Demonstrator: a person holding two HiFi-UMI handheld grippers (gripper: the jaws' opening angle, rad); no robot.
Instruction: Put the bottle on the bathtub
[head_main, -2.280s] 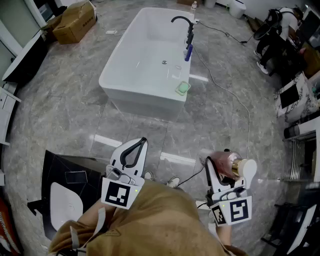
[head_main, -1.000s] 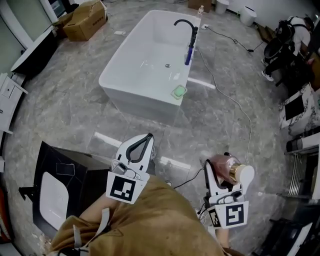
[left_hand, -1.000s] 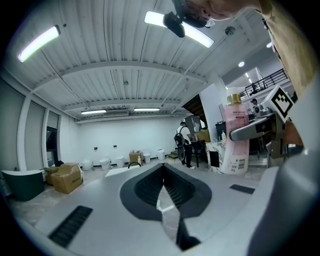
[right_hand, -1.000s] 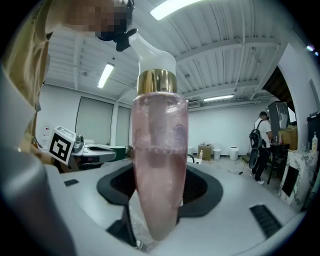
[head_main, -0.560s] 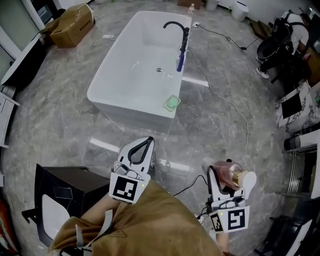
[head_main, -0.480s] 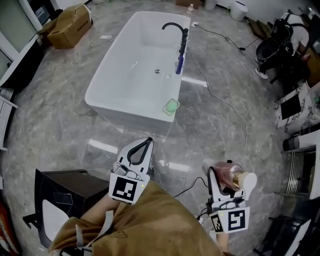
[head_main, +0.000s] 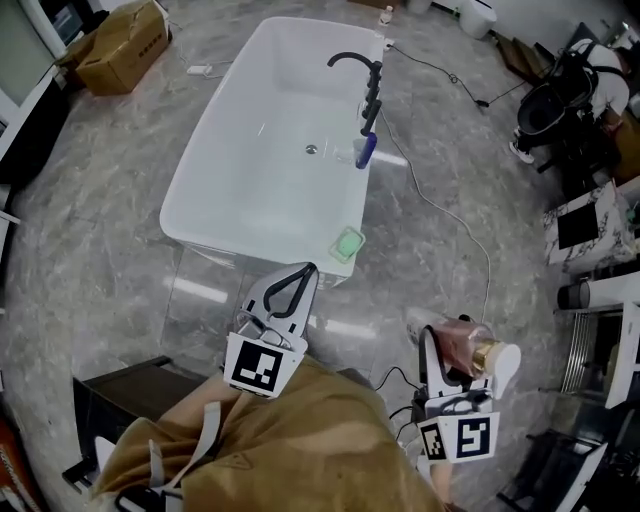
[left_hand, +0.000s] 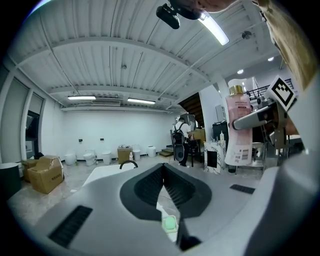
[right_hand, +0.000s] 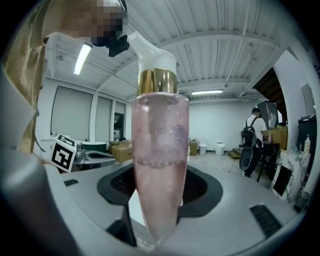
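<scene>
A pink bottle (head_main: 462, 345) with a gold collar and a white pump cap lies sideways in my right gripper (head_main: 445, 335), which is shut on it low at the right of the head view. In the right gripper view the bottle (right_hand: 159, 165) stands between the jaws. My left gripper (head_main: 297, 285) is shut with nothing in it, just short of the white bathtub (head_main: 240, 245). The tub carries a black faucet (head_main: 358, 70), a blue bottle (head_main: 366, 150) and a green soap dish (head_main: 347, 243) on its right rim. From the left gripper view (left_hand: 163, 172) the pink bottle (left_hand: 238, 130) shows at the right.
A cable (head_main: 440, 200) runs over the marble floor right of the tub. A cardboard box (head_main: 118, 45) sits far left. A dark cabinet (head_main: 110, 400) is at the lower left. A person with a backpack (head_main: 560, 90) and shelving (head_main: 590, 350) stand at the right.
The tub has come closer and lower in the head view as the person walked towards it. Both grippers keep their pose; the right one still holds the bottle.
</scene>
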